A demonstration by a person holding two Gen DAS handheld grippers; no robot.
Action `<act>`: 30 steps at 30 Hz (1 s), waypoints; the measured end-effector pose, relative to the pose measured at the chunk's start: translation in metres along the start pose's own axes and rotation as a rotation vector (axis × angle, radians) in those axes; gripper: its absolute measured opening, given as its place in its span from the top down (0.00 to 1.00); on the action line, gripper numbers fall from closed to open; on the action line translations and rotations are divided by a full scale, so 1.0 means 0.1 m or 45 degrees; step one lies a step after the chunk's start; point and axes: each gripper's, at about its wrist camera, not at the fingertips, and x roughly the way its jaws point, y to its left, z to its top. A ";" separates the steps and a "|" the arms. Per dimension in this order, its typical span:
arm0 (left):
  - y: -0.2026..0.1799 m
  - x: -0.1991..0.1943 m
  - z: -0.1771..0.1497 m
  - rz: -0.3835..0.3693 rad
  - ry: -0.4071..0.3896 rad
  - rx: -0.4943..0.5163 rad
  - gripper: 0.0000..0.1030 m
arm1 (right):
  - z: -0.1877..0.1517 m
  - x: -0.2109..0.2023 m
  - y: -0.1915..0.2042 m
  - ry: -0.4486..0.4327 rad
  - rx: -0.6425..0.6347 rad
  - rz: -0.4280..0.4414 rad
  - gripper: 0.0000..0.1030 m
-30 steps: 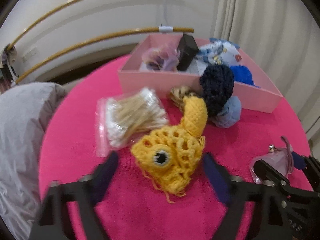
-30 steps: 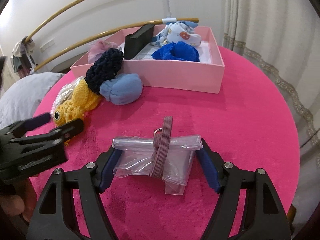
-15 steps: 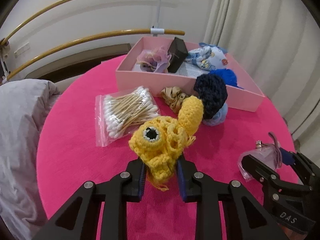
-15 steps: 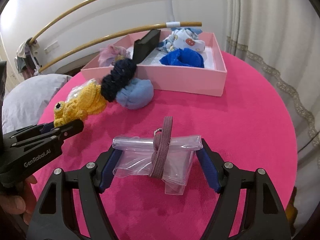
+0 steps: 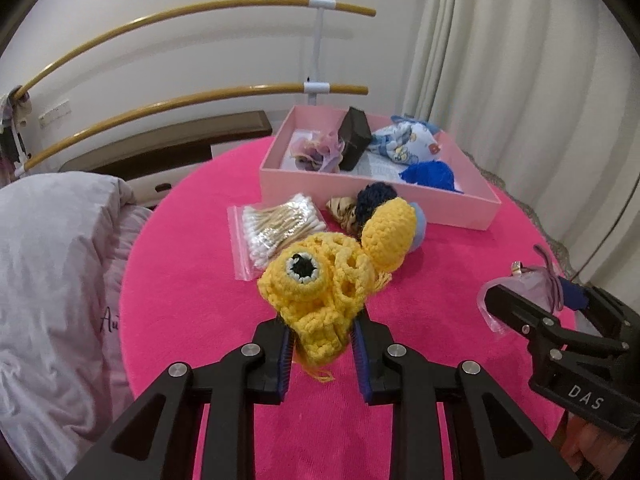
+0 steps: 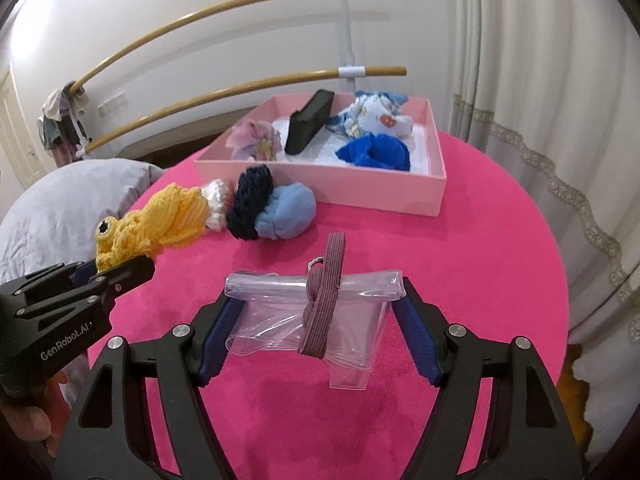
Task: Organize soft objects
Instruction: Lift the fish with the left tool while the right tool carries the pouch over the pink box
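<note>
My left gripper (image 5: 322, 340) is shut on a yellow crochet toy (image 5: 320, 276) with a black eye and holds it above the pink table; the toy also shows in the right wrist view (image 6: 160, 224). My right gripper (image 6: 312, 320) is shut on a clear plastic bag (image 6: 280, 320) tied with a mauve hair band (image 6: 324, 300), held above the table. A pink box (image 5: 460, 208) at the back holds soft items. A navy crochet piece (image 6: 252, 204) and a light blue cloth ball (image 6: 288, 216) lie in front of the box.
A bag of cotton swabs (image 5: 276, 228) lies left of the box. A black case (image 6: 310, 120) leans inside the box beside a blue cloth (image 6: 376, 152) and a printed cloth (image 6: 372, 118). A grey cushion (image 5: 52, 280) lies left. Curtains hang right.
My left gripper closed on the yellow toy and lifted it off the table, pulling back. My right gripper kept its hold on the bag and rose a little.
</note>
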 end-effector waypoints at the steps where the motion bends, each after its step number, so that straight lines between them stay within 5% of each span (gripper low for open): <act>1: 0.00 -0.06 -0.01 0.000 -0.010 0.001 0.78 | 0.01 -0.04 0.02 -0.011 -0.003 0.000 0.31; 16: 0.08 -0.83 -0.19 0.003 -0.121 -0.002 0.78 | 0.11 -0.47 0.23 -0.120 -0.048 0.005 0.31; 30: 0.08 -1.10 -0.17 0.000 -0.176 0.001 0.78 | 0.22 -0.64 0.26 -0.178 -0.066 0.002 0.31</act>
